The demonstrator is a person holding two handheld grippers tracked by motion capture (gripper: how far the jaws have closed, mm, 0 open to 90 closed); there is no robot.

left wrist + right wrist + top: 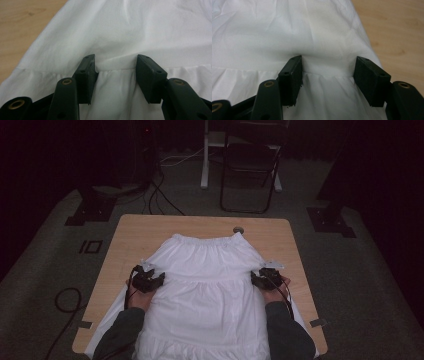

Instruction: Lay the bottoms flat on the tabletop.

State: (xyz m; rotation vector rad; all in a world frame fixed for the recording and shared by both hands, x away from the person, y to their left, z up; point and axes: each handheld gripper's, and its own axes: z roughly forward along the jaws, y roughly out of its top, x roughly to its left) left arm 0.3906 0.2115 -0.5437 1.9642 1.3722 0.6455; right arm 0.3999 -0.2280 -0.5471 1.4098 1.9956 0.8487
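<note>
skirt lies flat under each hand-held gripper, left and right, jaws apart.

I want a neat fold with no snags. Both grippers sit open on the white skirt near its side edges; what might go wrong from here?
Both the left gripper and the right gripper straddle a seam of the skirt with jaws wide. Closing there may pinch just the top layer, so the layers separate on lifting. The hem overhangs the table at the near edge, so it may drag or slip off.
</note>
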